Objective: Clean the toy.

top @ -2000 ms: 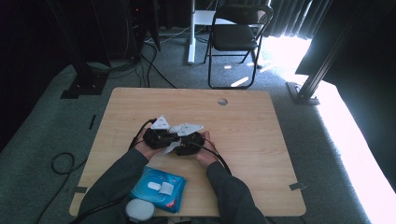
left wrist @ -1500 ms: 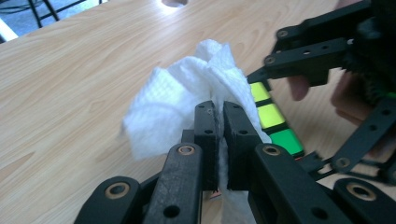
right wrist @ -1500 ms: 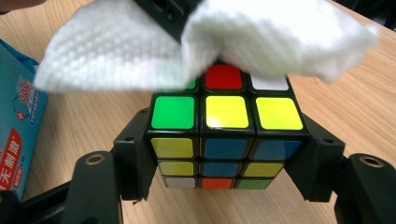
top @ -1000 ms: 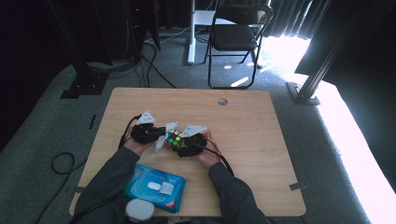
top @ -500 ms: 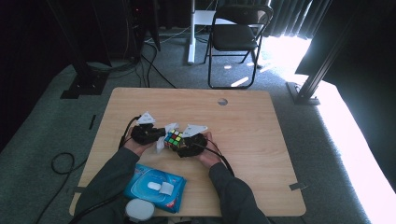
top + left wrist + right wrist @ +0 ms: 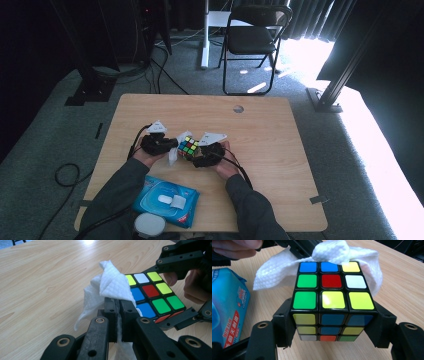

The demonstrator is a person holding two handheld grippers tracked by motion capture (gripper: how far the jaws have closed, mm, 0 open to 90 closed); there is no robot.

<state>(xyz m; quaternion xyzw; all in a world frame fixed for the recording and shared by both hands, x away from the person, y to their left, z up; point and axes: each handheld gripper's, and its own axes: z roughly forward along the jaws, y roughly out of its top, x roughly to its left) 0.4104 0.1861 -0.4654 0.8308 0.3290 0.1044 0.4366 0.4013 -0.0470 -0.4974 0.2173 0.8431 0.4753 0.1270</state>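
Now, at the left of the counter (image 6: 280,120), the left tool (image 6: 170,146) is seen pressed together on one white wipe (image 6: 110,287), which is pinched between its jaws and laid against the near edge of the cube (image 6: 189,146). Two seconds earlier both tools were bunched close together with the cube hidden between them; since then they have been drawn slightly apart, so that the coloured top face is exposed and the wipe is brought to it. By this it is judged that wiping of the cube is under way rather than finished. In the middle, one cube is held just above the counter by the right tool (image 6: 332,322), its jaws clamped on two opposite sides. Counted: two tools, one cube, one wipe, one blue wipe packet (image 6: 165,200) at the near edge.
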